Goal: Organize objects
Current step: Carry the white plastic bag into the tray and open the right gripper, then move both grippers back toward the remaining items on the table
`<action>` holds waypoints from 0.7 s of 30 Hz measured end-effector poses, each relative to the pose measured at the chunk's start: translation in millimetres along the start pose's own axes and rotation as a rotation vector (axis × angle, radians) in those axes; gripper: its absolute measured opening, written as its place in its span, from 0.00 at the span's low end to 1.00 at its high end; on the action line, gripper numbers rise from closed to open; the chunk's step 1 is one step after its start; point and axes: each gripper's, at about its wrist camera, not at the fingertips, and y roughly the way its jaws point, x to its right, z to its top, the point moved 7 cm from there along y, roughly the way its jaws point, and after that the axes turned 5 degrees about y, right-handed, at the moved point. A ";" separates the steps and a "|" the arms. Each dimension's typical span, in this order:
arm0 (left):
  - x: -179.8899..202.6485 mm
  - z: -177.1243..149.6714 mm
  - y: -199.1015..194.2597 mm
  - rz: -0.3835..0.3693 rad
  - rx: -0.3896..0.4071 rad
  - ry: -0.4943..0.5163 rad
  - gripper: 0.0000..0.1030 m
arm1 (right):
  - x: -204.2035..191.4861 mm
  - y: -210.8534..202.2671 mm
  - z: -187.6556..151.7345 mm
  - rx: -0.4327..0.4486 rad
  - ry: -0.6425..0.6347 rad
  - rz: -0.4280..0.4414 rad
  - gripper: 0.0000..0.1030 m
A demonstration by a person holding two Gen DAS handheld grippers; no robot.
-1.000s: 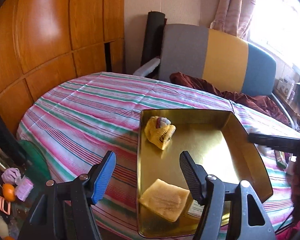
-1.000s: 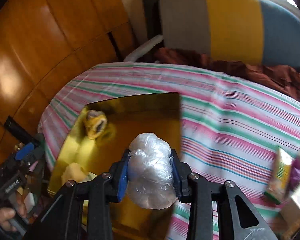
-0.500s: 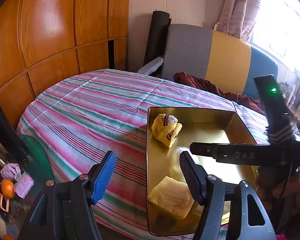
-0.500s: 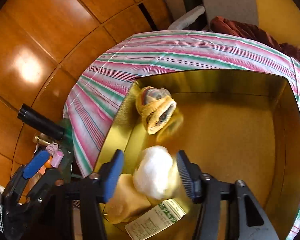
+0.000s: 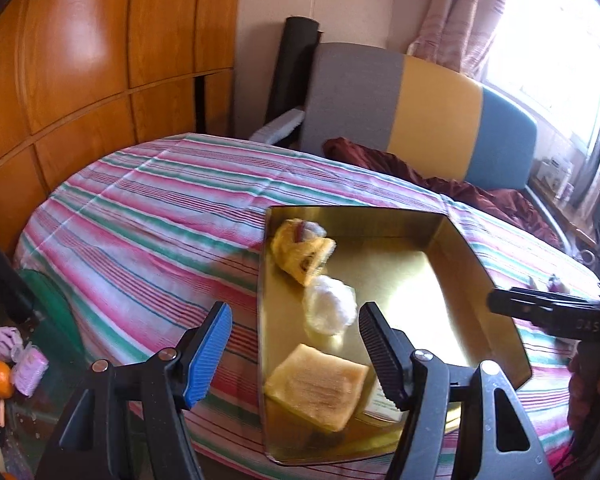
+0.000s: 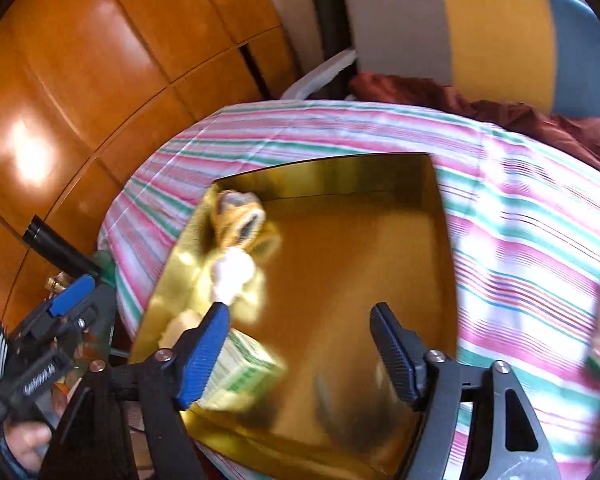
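Right claw (image 6: 300,344) opening over gold tray (image 5: 452,240) on bed, nothing between its jaws, white plastic-wrapped bundle (image 5: 330,306) lying inside tray ahead and off toward blue jaw; left claw (image 5: 294,340) half open, empty, nearer tray's front edge.

Tray's (image 5: 476,276) right half bare; yellow toy (image 5: 302,254), white bundle (image 5: 330,308), sponge (image 5: 316,384) along left wall.
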 end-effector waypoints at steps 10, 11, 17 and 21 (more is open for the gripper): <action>54.7 5.5 4.2 -0.126 -0.034 0.085 0.65 | 118.6 -97.3 -21.7 0.134 0.174 -0.168 0.78; 62.5 6.1 4.2 -0.141 -0.037 0.099 0.65 | 130.6 -108.9 -24.3 0.149 0.192 -0.189 0.78; 125.0 5.7 4.4 -0.260 -0.056 0.220 0.65 | 218.8 -187.2 -46.6 0.259 0.348 -0.345 0.83; 176.3 0.7 6.6 -0.353 -0.088 0.313 0.65 | 272.5 -224.1 -70.7 0.320 0.495 -0.410 0.85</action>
